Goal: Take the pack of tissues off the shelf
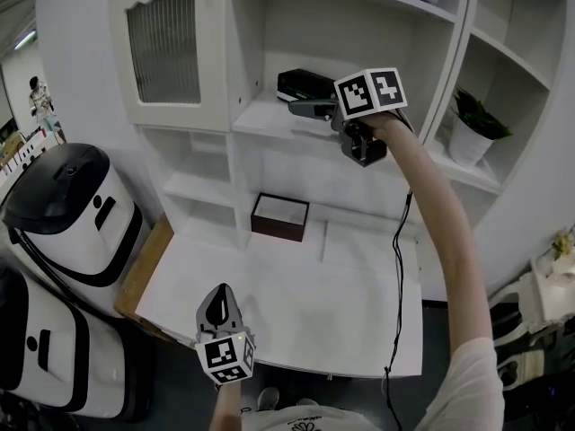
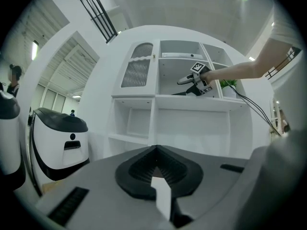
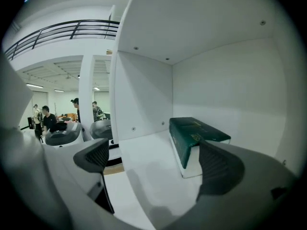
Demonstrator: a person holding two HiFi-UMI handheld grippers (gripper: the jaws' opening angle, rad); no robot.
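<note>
step: reach
right claw [image 3: 153, 159]: wide, empty
left claw [image 2: 156, 169]: closed, empty
tissue pack [image 3: 194, 133]: just ahead
next: straddle, squeeze

I see the pack of tissues [image 3: 194, 131] lying flat toward the back of the white shelf [image 3: 144, 164]. It is a rectangular block (dark green wrapper over the top, white along its lower sides), sealed and level, with one short end facing outward.
</note>
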